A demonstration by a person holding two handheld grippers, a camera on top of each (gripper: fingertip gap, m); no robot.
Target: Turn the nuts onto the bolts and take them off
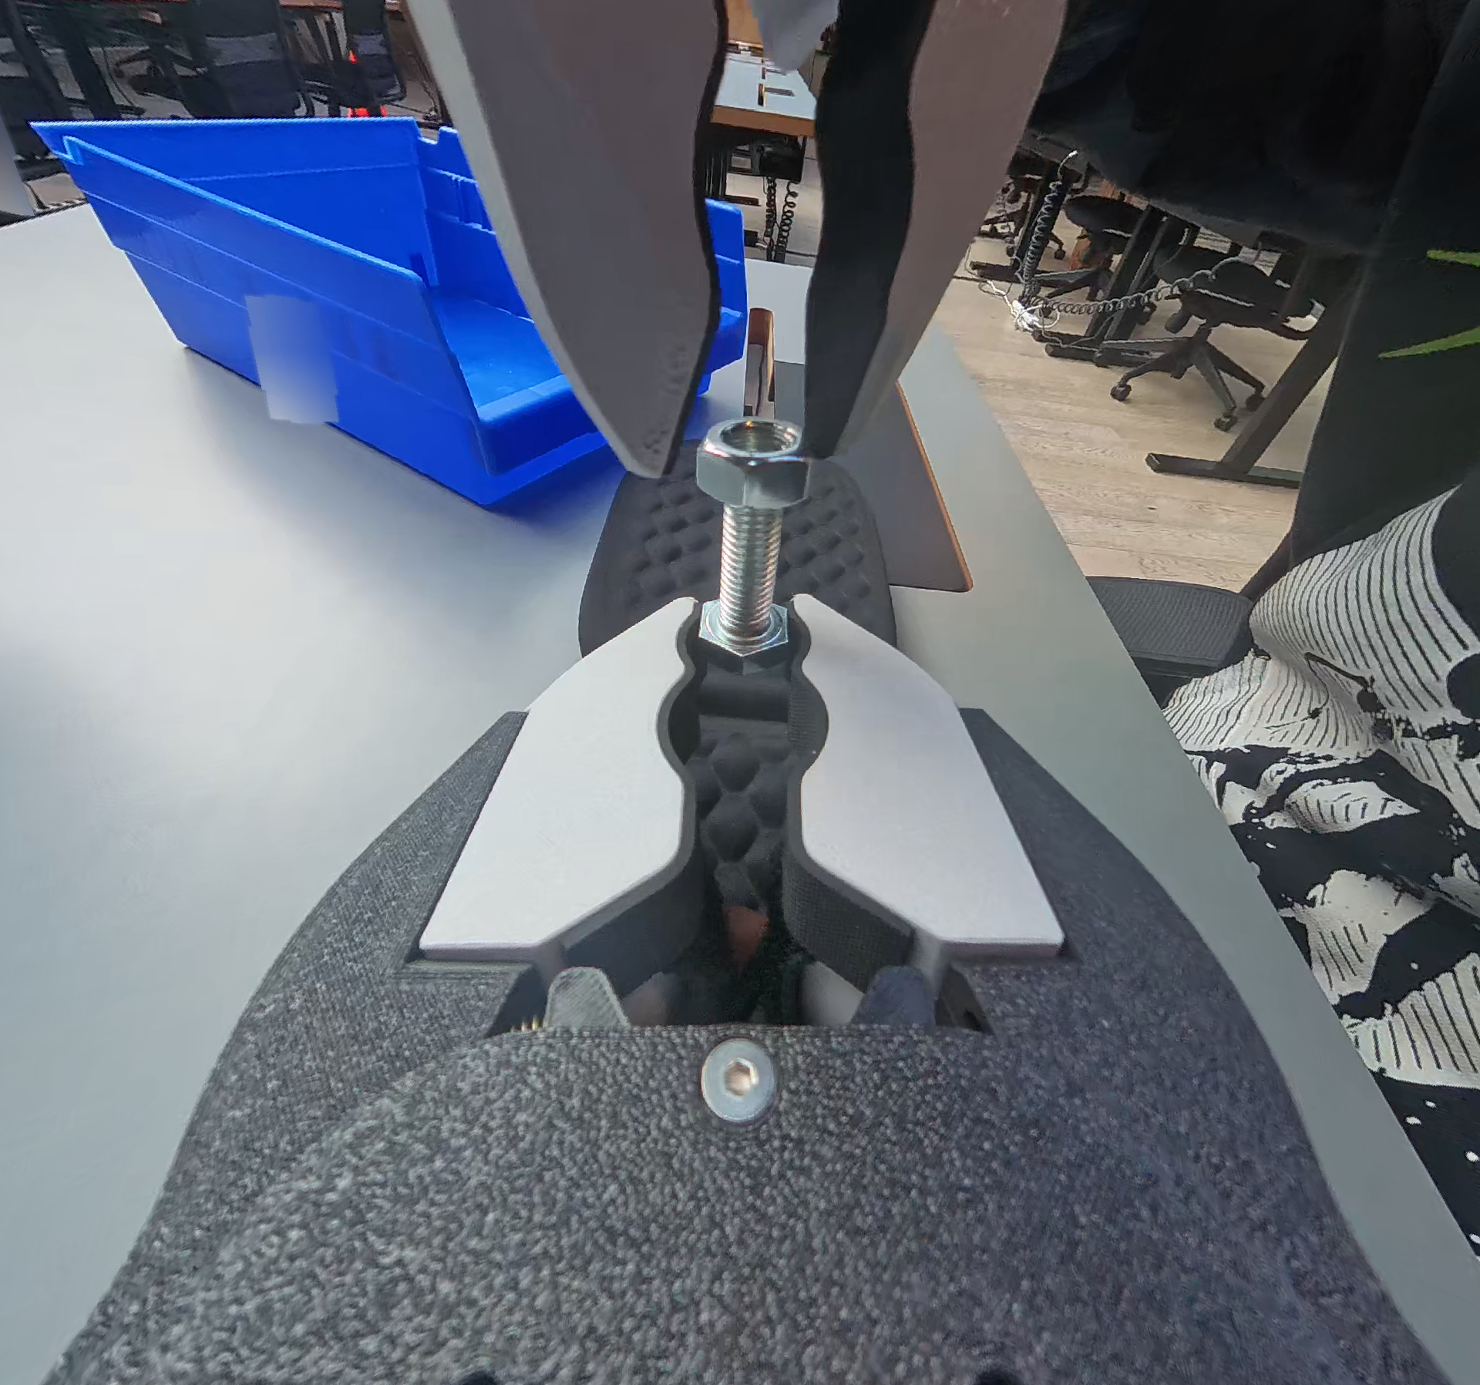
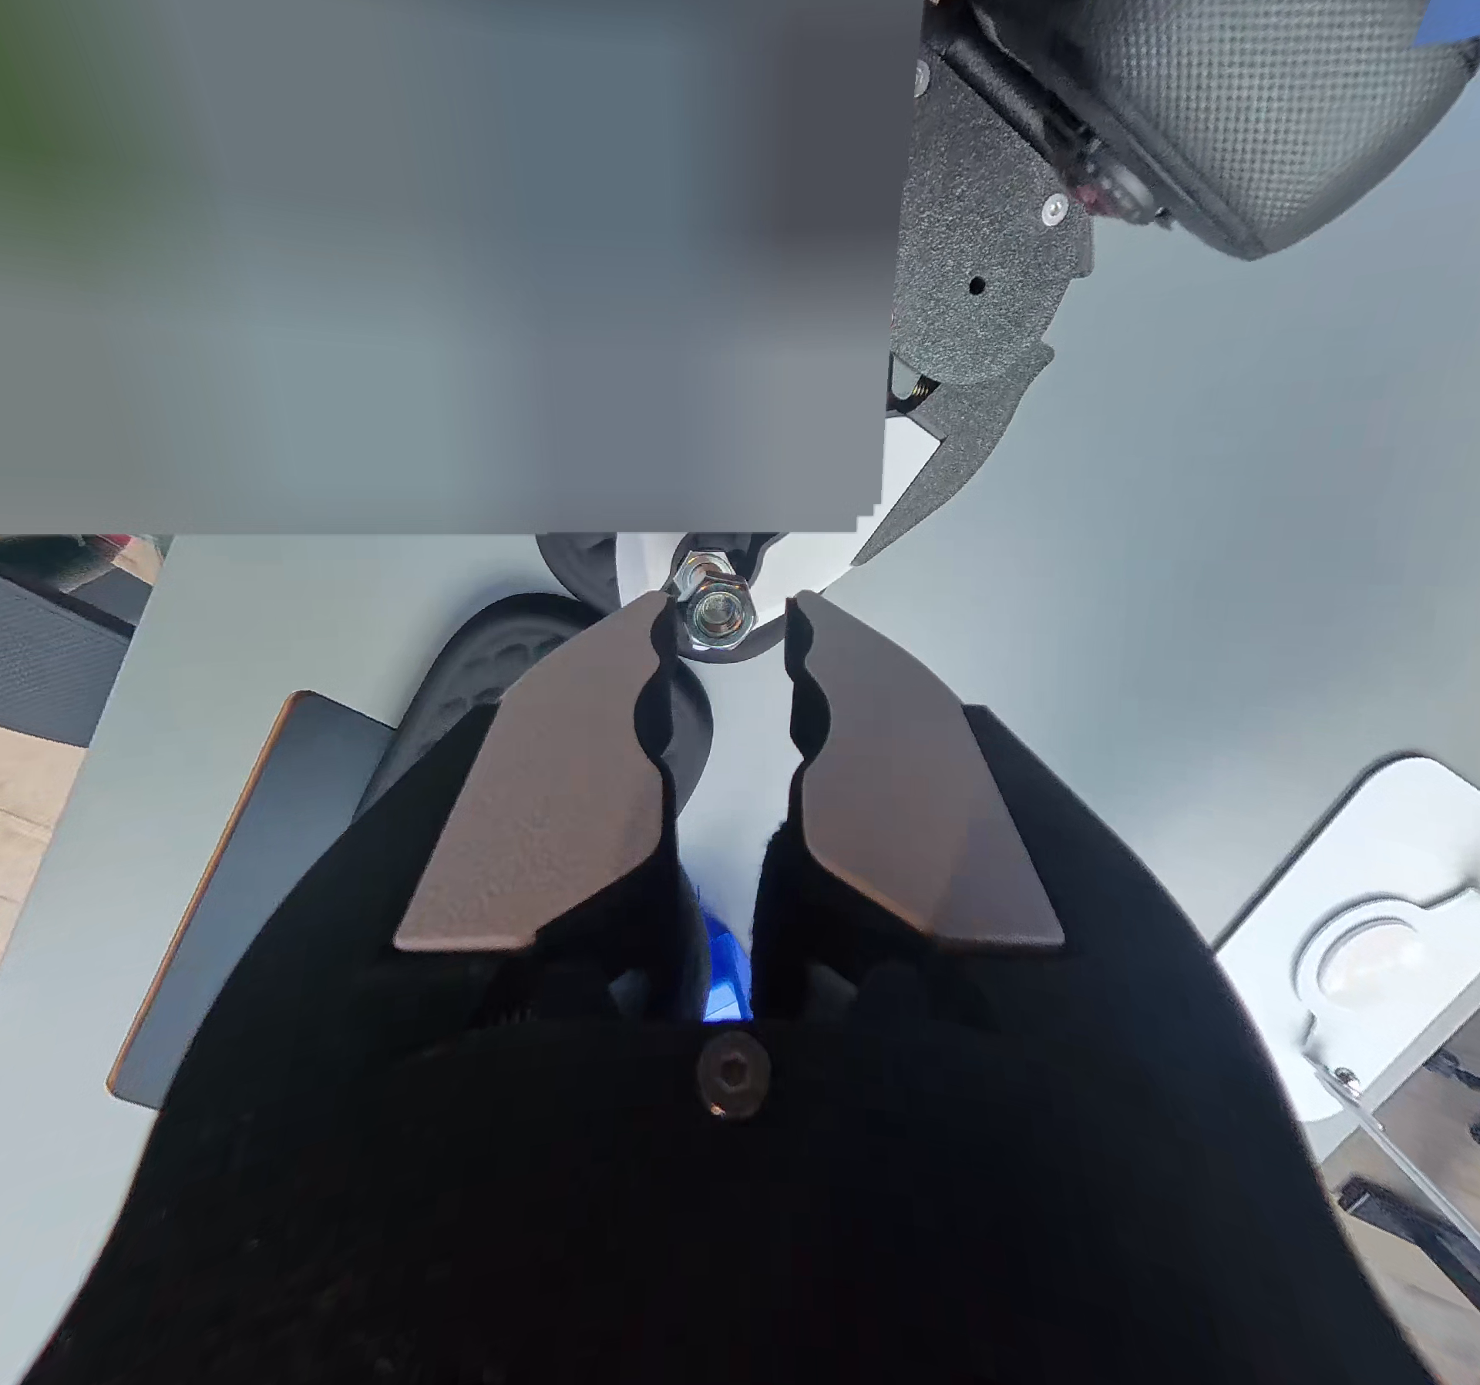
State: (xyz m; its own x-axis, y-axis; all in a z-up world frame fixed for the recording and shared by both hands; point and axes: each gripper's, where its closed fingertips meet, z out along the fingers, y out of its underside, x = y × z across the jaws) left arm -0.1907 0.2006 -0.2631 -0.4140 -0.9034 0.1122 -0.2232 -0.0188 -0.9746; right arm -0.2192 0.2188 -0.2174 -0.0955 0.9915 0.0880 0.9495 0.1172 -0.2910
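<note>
A silver bolt [image 1: 745, 554] points straight ahead in the left wrist view. My left gripper [image 1: 745, 630] is shut on its hex base. A silver hex nut [image 1: 750, 470] sits on the bolt's tip. My right gripper [image 1: 741, 458] comes down from above, open, with one fingertip on each side of the nut. In the right wrist view the nut [image 2: 715, 614] lies end-on between the open tips of my right gripper [image 2: 729, 602], nearer the left finger [image 2: 641, 626]. The left gripper's black body [image 2: 985, 289] shows at the upper right there.
A blue plastic bin [image 1: 320, 265] stands on the grey table [image 1: 240, 666] to the left. A black dimpled pad [image 1: 665, 546] and a dark board with a brown edge [image 1: 913, 514] lie behind the bolt. The table edge and a person's patterned clothing [image 1: 1361, 786] are at the right. A white device [image 2: 1361, 906] lies at the right.
</note>
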